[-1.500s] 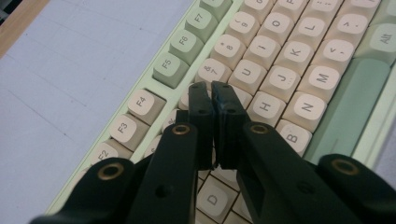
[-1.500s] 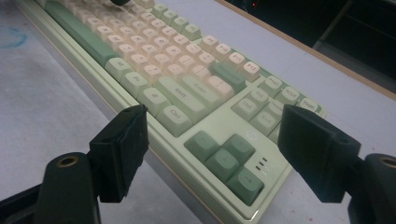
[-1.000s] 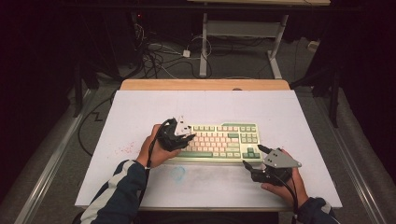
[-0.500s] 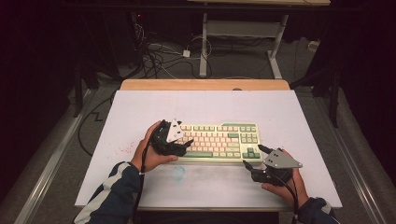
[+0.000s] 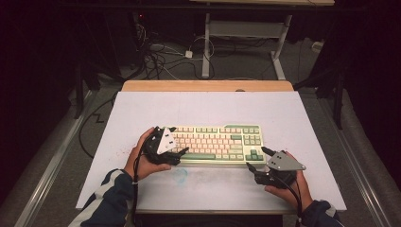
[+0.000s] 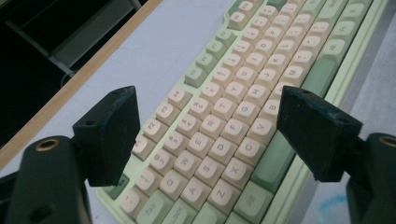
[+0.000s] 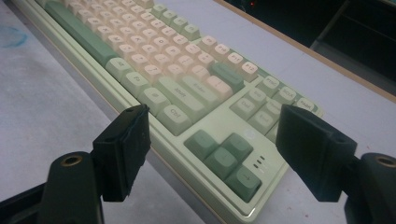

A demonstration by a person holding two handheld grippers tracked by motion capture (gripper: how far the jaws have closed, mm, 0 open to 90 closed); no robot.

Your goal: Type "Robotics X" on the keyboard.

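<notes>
One pale green keyboard point(image 5: 215, 144) with cream and darker green keys lies at the centre of the frame on the white table point(image 5: 213, 109), between two grippers, the left gripper point(image 5: 176, 152) and right gripper point(image 5: 255, 158), both with jaws spread apart, empty.

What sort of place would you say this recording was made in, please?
Probably a lab or workshop: a white-covered table holds a keyboard, with tangled cables on the floor behind.
</notes>
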